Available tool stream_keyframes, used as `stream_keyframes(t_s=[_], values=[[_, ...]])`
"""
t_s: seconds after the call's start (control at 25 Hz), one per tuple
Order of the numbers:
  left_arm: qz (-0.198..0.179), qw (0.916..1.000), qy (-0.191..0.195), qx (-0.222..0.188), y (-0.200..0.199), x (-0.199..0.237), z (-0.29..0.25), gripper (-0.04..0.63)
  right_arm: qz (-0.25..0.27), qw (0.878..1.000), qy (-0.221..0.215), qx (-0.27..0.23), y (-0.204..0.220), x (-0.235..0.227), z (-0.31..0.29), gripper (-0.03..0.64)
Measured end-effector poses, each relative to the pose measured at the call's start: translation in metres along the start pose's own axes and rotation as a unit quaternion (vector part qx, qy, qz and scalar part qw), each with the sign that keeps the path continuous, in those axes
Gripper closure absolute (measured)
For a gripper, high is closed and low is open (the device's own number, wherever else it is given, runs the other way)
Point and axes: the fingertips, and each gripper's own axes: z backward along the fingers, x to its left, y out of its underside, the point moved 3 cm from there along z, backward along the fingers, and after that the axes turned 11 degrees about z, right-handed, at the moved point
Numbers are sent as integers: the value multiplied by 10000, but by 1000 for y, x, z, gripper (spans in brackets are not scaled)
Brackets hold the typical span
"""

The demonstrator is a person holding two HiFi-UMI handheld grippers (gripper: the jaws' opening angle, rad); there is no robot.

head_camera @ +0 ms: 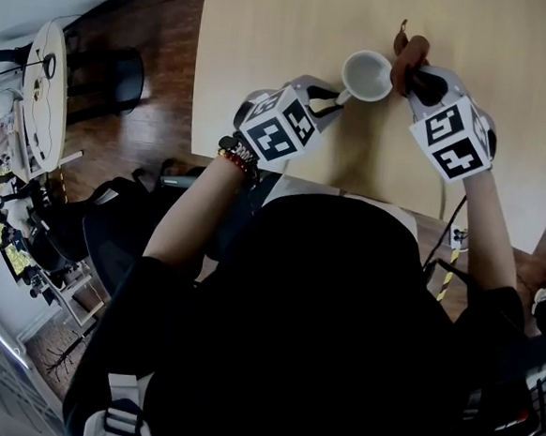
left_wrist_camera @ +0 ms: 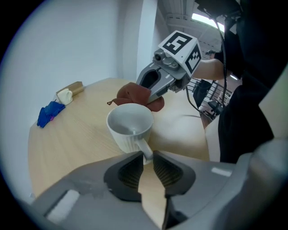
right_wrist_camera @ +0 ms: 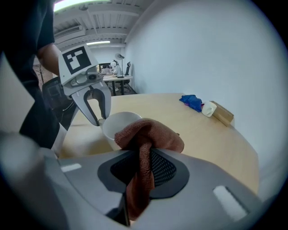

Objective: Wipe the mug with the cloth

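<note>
Mug [left_wrist_camera: 130,123] stands upright on the table [left_wrist_camera: 76,139] just ahead of the left gripper [left_wrist_camera: 147,160], whose nearly closed jaws pinch its handle [left_wrist_camera: 145,152]. The right gripper [right_wrist_camera: 140,161] is clamped tight on the brown cloth [right_wrist_camera: 150,134], and the bunched end seems to touch the rim just beyond its tips. Farther off lie a blue rag [right_wrist_camera: 192,101] and a wooden block [right_wrist_camera: 221,113].
</note>
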Motion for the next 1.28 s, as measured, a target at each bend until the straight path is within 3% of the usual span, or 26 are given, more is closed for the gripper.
stream_keyframes(t_s=[0.28, 0.52, 0.68, 0.84, 1.08, 1.28], values=[[-292, 9994, 2, 170, 0, 9, 2, 520, 178, 9992, -292, 201, 8, 7, -15, 545], [-443, 9986, -118, 247, 3, 10, 2, 520, 729, 9947, -396, 615, 27, 18, -49, 545], [-758, 9963, -184, 364, 3, 9, 1, 514, 909, 9919, -439, 777, 31, 20, -58, 545], [-1005, 9939, -133, 434, 4, 9, 1, 512, 740, 9934, -513, 717, 32, 20, -53, 545], [-1498, 9873, -2, 524, 4, 17, 3, 514, 95, 9981, -554, 257, 19, 7, -31, 545], [-1846, 9801, 220, 691, 0, 23, 4, 514, 80, 9986, -507, 151, 13, -1, -23, 545]])
